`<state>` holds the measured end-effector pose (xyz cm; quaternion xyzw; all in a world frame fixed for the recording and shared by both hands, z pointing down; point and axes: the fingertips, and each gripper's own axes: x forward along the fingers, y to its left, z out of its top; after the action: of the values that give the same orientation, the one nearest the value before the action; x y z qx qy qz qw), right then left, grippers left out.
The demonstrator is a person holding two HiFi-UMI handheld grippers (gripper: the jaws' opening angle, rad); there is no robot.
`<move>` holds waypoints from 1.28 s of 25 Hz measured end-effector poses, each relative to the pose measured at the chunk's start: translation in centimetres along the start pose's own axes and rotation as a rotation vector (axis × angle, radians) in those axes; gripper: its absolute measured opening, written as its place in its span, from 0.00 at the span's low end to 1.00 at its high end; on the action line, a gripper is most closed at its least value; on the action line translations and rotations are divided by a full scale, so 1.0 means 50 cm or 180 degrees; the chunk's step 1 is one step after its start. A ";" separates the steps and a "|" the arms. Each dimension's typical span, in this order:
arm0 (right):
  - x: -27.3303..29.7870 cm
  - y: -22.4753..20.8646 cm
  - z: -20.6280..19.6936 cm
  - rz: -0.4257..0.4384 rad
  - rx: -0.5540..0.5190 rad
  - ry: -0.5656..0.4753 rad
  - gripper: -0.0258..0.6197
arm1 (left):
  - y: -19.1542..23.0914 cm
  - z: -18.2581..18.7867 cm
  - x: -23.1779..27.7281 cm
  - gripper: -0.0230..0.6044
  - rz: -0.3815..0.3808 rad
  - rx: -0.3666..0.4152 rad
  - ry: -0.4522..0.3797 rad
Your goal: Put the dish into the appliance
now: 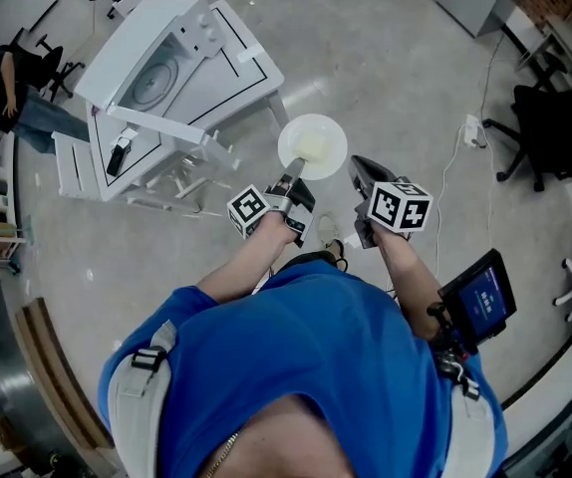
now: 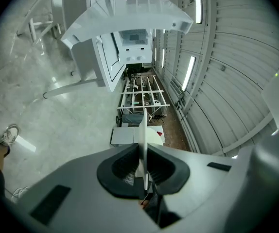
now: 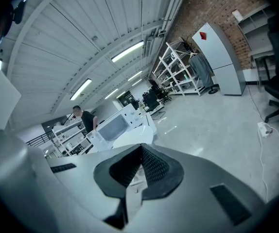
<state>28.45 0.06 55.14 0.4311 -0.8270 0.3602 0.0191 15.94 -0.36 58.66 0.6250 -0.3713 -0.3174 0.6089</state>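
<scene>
My left tongs [image 1: 294, 179] grip the white plate [image 1: 313, 145] by its rim, the plate near the microwave [image 1: 171, 78] but apart from it, and my right tongs [image 1: 358, 165], farther from the microwave, are closed and empty.

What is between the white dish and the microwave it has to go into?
Nothing visible. The left gripper holds the dish by its rim, and only bare floor lies between it and the microwave, whose door appears to hang open.
</scene>
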 end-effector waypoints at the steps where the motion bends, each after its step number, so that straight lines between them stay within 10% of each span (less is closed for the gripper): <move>1: 0.010 -0.012 0.012 0.0000 -0.0002 0.0022 0.02 | 0.000 0.004 0.018 0.08 0.0004 -0.0008 -0.0010; 32: 0.484 -0.051 0.324 0.0929 -0.0616 0.0758 0.02 | -0.044 0.360 0.273 0.08 -0.0066 -0.0049 -0.1506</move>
<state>19.62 -27.75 52.91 0.2573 -0.9033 0.3265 0.1058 7.95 -21.47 56.19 0.5323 -0.4948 -0.4641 0.5064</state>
